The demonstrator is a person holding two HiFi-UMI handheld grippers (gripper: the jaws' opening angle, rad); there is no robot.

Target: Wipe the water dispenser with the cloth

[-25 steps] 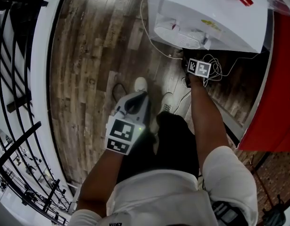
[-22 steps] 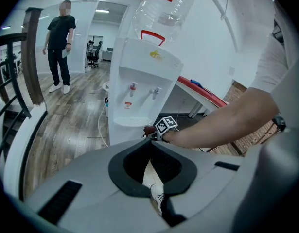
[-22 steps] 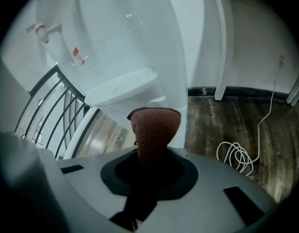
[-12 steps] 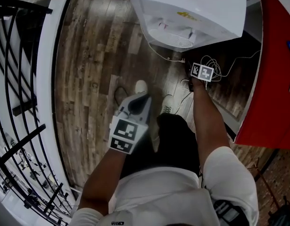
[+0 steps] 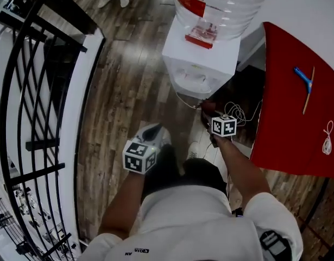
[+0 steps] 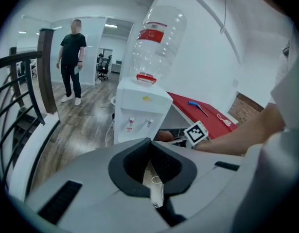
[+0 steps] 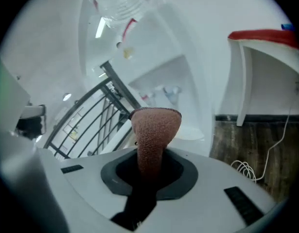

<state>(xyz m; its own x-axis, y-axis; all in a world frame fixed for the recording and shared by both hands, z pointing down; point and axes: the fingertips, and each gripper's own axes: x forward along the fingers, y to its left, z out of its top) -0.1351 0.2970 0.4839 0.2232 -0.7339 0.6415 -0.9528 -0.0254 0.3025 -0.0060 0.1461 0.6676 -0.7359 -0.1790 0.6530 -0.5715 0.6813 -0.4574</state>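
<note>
As I look down in the head view, the left tongs (image 5: 151, 134) hang over the wood floor (image 5: 123, 80). The right tongs (image 5: 209, 113) reach further ahead, low by the dispenser (image 5: 202, 58), with a brown cloth (image 5: 208, 106) at their tip. A bottle (image 5: 221, 1) stands on the dispenser. The red table (image 5: 294, 102) lies right of the right tongs, and the black railing (image 5: 42, 91) is left of the left ones.

In the left gripper view, my left tongs (image 6: 150, 147) are pressed together with nothing between them. The dispenser (image 6: 139, 113) stands straight ahead of them, and a person (image 6: 71, 57) is far off to their left.

In the right gripper view, the right tongs (image 7: 149, 166) pinch the cloth (image 7: 155, 130), which stands up out of them in a rounded fold. The dispenser (image 7: 159, 57) rises white just beyond the cloth; I cannot tell whether they touch.
</note>
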